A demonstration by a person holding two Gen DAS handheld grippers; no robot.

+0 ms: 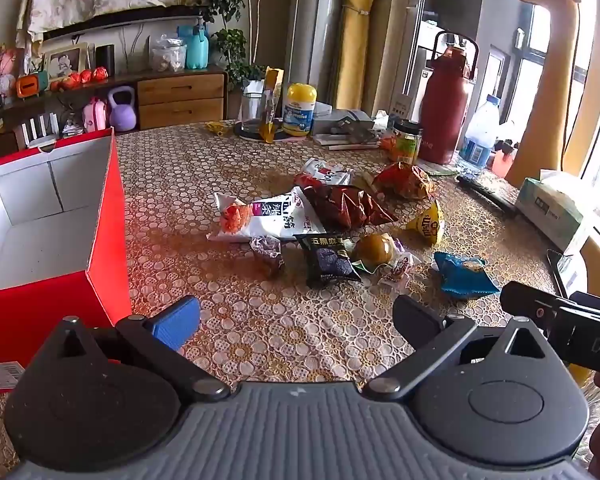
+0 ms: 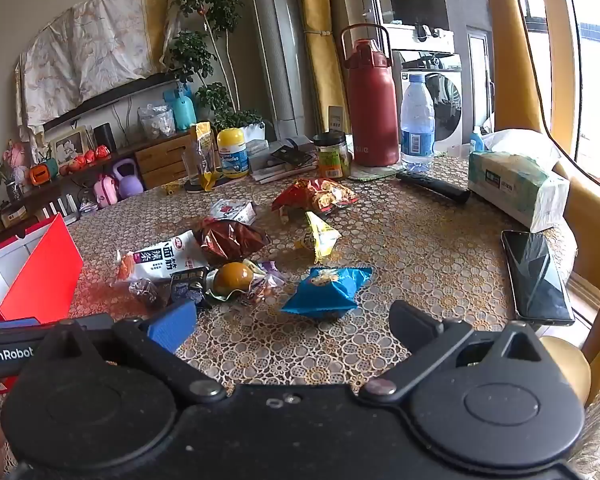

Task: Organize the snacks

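Note:
Several snack packets lie in a loose pile mid-table: a white spicy-strip bag point(image 1: 266, 218) point(image 2: 162, 258), a dark red foil bag point(image 1: 346, 204) point(image 2: 228, 240), a black sesame packet point(image 1: 328, 258), a yellow M&M's bag point(image 1: 428, 222) point(image 2: 318, 236), a blue packet point(image 1: 462, 274) point(image 2: 328, 290) and an orange-red bag point(image 1: 404, 180) point(image 2: 314, 196). An open red box point(image 1: 104, 240) point(image 2: 40, 280), white inside and empty, stands at the left. My left gripper point(image 1: 296, 316) is open, short of the pile. My right gripper point(image 2: 294, 320) is open, just before the blue packet.
At the table's back stand a red thermos point(image 2: 370, 108), a water bottle point(image 2: 416, 124), a jar point(image 2: 332, 154), a yellow-capped tub point(image 2: 232, 152) and a glass point(image 1: 254, 108). A tissue pack point(image 2: 516, 182), a black remote point(image 2: 432, 186) and a phone point(image 2: 536, 276) lie at the right.

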